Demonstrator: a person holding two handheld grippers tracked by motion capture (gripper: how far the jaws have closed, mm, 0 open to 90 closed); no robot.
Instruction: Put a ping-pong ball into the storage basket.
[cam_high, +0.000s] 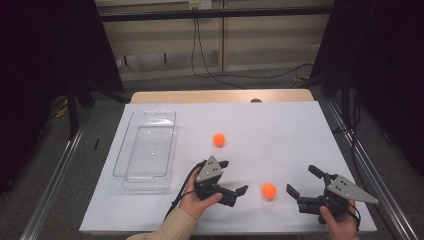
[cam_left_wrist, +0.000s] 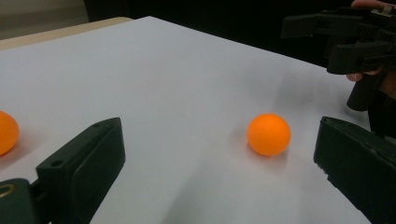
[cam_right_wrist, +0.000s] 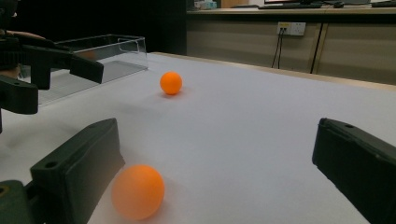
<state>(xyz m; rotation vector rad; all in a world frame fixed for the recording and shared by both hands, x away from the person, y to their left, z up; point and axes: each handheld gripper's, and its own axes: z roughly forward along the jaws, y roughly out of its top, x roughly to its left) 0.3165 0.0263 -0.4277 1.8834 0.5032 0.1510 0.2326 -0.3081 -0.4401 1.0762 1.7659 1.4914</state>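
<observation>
1. White covering spreads over the bench (cam_high: 280, 125), with dark curtains at both sides and cables on the floor behind.
2. I hold the left gripper (cam_high: 234, 177) with its fingers spread wide and empty; the near ball (cam_high: 269, 190) lies on the bench just beyond their tips, toward the right-hand finger (cam_left_wrist: 359, 163).
3. My right gripper (cam_high: 303, 183) is likewise released, facing the same ball from the other side; it sits beside its left finger (cam_right_wrist: 77, 179), not between.
4. I judge both are lined up to pick it.
5. A second ball (cam_high: 218, 139) rests farther off; the clear tray (cam_high: 145, 150) stands well apart, beyond the left gripper. Nothing blocks either approach.
</observation>
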